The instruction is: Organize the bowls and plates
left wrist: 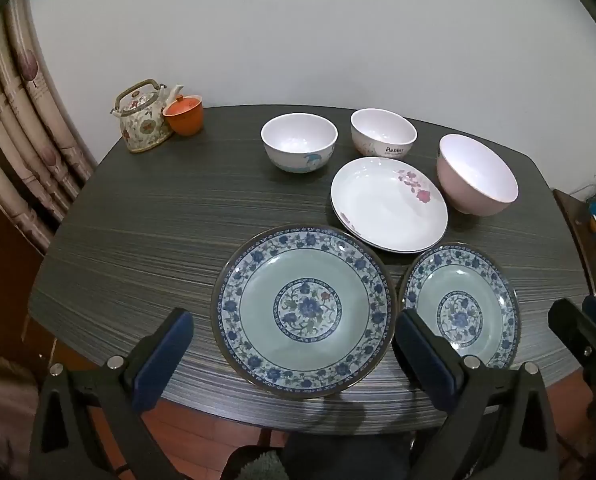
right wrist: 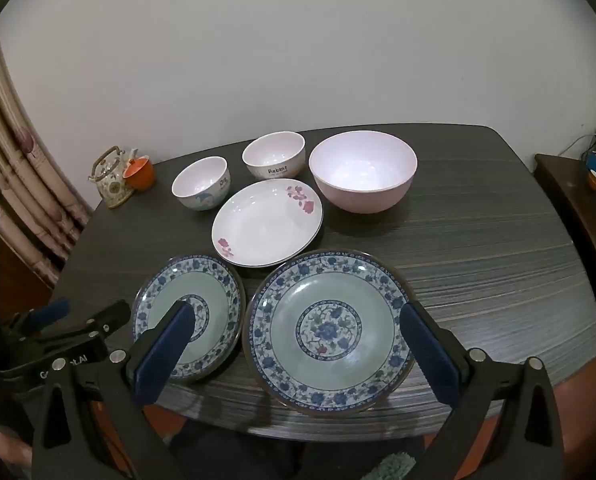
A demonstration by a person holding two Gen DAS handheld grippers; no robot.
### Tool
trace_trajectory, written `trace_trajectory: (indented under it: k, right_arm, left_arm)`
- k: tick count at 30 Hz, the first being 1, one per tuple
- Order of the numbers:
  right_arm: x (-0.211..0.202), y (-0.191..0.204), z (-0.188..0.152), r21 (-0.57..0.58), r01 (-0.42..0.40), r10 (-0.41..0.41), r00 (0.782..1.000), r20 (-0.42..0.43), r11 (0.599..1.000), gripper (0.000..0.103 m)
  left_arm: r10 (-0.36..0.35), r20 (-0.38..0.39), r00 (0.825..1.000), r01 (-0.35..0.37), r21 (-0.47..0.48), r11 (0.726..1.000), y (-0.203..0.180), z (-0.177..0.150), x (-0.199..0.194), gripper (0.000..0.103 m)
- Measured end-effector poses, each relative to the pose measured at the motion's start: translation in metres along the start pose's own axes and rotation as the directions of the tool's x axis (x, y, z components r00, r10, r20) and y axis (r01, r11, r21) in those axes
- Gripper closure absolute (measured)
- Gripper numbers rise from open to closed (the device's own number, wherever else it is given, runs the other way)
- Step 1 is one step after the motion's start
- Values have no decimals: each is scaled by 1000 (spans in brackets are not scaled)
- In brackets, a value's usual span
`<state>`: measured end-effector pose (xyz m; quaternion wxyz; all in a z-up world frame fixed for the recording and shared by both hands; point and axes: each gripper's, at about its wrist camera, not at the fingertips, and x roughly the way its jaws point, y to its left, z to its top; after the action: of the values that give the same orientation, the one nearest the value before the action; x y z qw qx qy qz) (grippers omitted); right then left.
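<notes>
Two blue-patterned plates lie side by side near the front edge of the dark table (left wrist: 138, 240). My left gripper (left wrist: 294, 316) is open, and the left plate (left wrist: 303, 312) shows between its fingers, untouched. My right gripper (right wrist: 298, 309) is open too, with the right plate (right wrist: 327, 332) framed the same way. Behind them sits a white plate with pink flowers (left wrist: 389, 204) (right wrist: 268, 224). Three bowls stand further back: a white one with a blue drawing (left wrist: 299, 142), a "Rabbit" bowl (left wrist: 382, 132) and a larger pink bowl (right wrist: 361, 170). Nothing is held.
A floral teapot (left wrist: 142, 120) and an orange lidded cup (left wrist: 184, 116) stand at the table's back left corner. A curtain (left wrist: 18, 120) hangs to the left, and a dark side cabinet (right wrist: 577, 208) stands to the right. The wall runs behind the table.
</notes>
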<state>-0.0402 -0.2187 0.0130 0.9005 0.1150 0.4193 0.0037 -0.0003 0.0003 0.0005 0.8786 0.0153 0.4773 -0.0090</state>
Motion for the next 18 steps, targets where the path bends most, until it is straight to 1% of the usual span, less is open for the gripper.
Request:
trace_trajectory:
  k: [10, 13, 14, 18]
  right_arm:
    - [-7, 3, -3, 14, -8, 8, 1000, 17, 1000, 1]
    - [-8, 4, -4, 18, -9, 8, 1000, 18, 1000, 1]
    - [-9, 4, -4, 19, -8, 8, 1000, 18, 1000, 1]
    - [-9, 5, -4, 17, -11, 11, 1000, 13, 1000, 1]
  left_arm:
    - [-10, 9, 1000, 10, -2, 1000, 0, -2, -7, 0]
    - [-6, 8, 1000, 6, 1, 1000, -5, -5, -1, 0]
    - [-9, 5, 1000, 9, -2, 1000, -4, 2, -7, 0]
    - [-6, -5, 1000, 6, 3, 1000, -6, 3, -7, 0]
